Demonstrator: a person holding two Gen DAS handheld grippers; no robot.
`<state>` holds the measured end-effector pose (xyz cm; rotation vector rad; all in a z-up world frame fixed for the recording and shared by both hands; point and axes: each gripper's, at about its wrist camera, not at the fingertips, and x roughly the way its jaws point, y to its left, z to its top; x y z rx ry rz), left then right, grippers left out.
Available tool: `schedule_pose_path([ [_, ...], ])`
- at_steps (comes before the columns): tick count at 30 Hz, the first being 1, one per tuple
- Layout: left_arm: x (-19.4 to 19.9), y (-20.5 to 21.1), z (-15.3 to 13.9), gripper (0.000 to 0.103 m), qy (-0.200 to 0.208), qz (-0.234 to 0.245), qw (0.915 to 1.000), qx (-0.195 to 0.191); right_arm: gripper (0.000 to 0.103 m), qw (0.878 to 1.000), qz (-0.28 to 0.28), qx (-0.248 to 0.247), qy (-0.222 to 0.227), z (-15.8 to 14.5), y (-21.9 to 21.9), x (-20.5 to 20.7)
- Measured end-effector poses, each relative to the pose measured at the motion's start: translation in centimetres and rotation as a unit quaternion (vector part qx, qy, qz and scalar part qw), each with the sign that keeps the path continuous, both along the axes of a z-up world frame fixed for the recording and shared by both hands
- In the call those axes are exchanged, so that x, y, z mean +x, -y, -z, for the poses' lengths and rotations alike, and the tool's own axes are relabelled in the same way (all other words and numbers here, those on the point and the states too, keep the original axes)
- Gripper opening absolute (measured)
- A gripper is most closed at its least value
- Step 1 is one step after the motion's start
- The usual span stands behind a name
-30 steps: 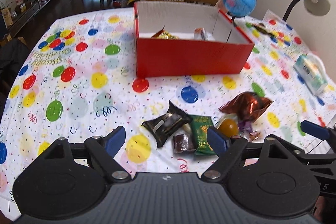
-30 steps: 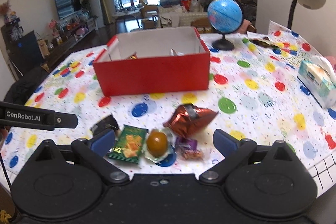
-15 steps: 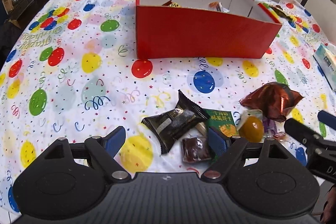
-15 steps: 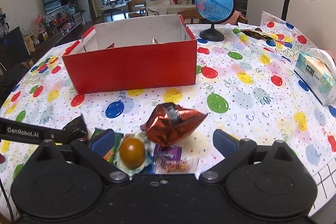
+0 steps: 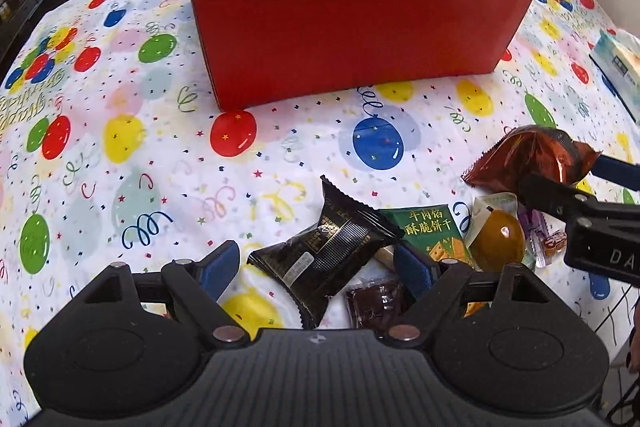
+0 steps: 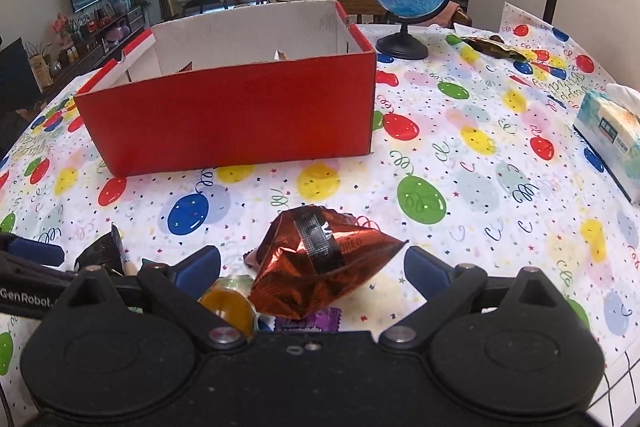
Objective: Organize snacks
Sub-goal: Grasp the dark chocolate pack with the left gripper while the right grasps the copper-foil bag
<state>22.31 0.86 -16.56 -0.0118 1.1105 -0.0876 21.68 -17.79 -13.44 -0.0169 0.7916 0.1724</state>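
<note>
L gripper (image 5: 318, 265) wide apart over black packet (image 5: 326, 255); R gripper (image 6: 312, 265) apart round copper bag (image 6: 320, 267), no clamp

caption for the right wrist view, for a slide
Open right gripper straddles a copper snack bag before the red box.

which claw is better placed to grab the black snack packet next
Left. The left claw stands open with the black snack packet lying between its fingers. The right claw frames the brown foil bag instead.
</note>
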Motion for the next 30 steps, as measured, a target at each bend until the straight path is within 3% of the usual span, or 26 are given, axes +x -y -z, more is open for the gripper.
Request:
schedule_pose_path([
  [2, 0.2, -0.2, 0.1, 0.083, -0.002, 0.002, 1.0000, -0.004, 0.098, 1.000, -0.002, 0.000, -0.002, 0.1, -0.1, 0.2],
  [4, 0.4, -0.4, 0.3, 0.072, -0.006, 0.004, 1.0000, -0.006, 0.097, 1.000, -0.001, 0.001, -0.006, 0.2, -0.1, 0.5],
  [7, 0.7, -0.6, 0.4, 0.063, -0.009, 0.001, 1.0000, -0.003, 0.094, 1.000, 0.002, 0.003, -0.011, 0.4, -0.1, 0.8],
  [12, 0.8, -1.3, 0.0, 0.048, 0.002, -0.023, 0.9997, -0.008, 0.072, 1.000, 0.002, 0.004, -0.018, 0.7, 0.1, 1.1],
  [16, 0.8, -1.6, -0.4, 0.038, 0.010, -0.039, 0.9992, -0.006, 0.061, 1.000, 0.001, 0.008, -0.011, 0.6, 0.4, 0.8],
  [21, 0.5, -2.1, -1.0, 0.035, 0.017, -0.054, 0.9984, -0.006, 0.045, 1.000, -0.002, 0.005, 0.002, 0.1, 0.4, 0.2],
  [30, -0.8, -3.1, -2.8, 0.034, 0.034, -0.076, 0.9964, -0.019, 0.043, 1.000, -0.006, 0.008, 0.023, -1.6, 0.2, -1.1],
])
